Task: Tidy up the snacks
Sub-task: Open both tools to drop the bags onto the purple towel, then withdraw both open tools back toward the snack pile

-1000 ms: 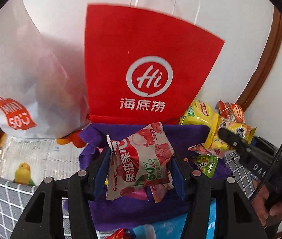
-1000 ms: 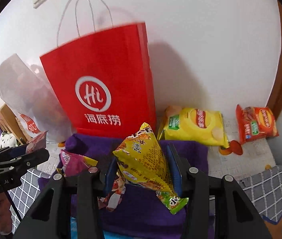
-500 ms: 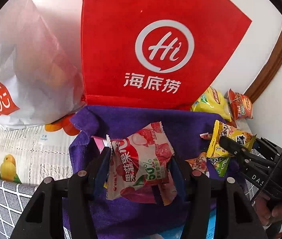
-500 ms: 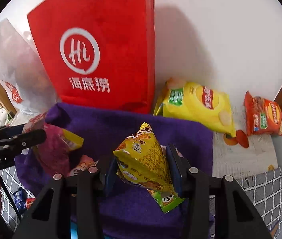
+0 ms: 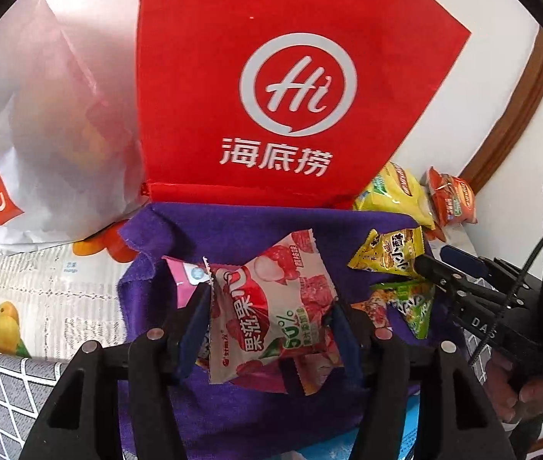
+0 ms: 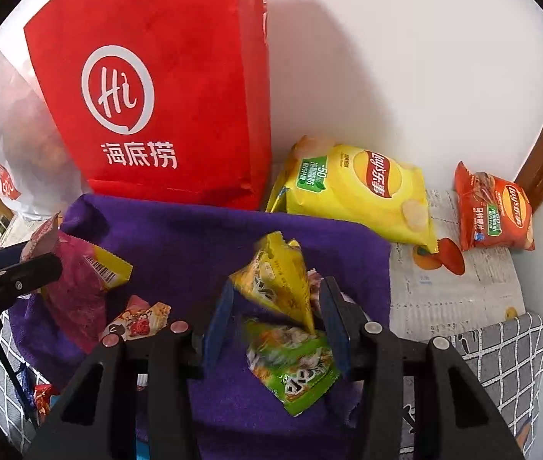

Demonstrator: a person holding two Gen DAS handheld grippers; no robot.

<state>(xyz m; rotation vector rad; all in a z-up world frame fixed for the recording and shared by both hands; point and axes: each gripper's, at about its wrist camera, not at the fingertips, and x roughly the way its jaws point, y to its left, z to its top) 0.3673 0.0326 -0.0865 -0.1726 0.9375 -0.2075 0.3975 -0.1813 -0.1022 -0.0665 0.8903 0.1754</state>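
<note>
My left gripper is shut on a pink-and-white lychee snack packet held just above the purple cloth. My right gripper stands around a yellow triangular snack packet; its jaws look wider than before and the packet is tilted and blurred, over a green packet on the cloth. In the left wrist view the right gripper touches the yellow packet. The left gripper with its packet shows at the left in the right wrist view.
A red Haidilao bag stands behind the cloth against the wall, a white Miniso bag to its left. A yellow Lay's bag and an orange Lay's bag lie at the right. A small packet lies on the cloth.
Both grippers have moved forward and down toward the purple cloth. The right gripper's jaws have widened and the yellow packet has tilted and slipped lower between them.
</note>
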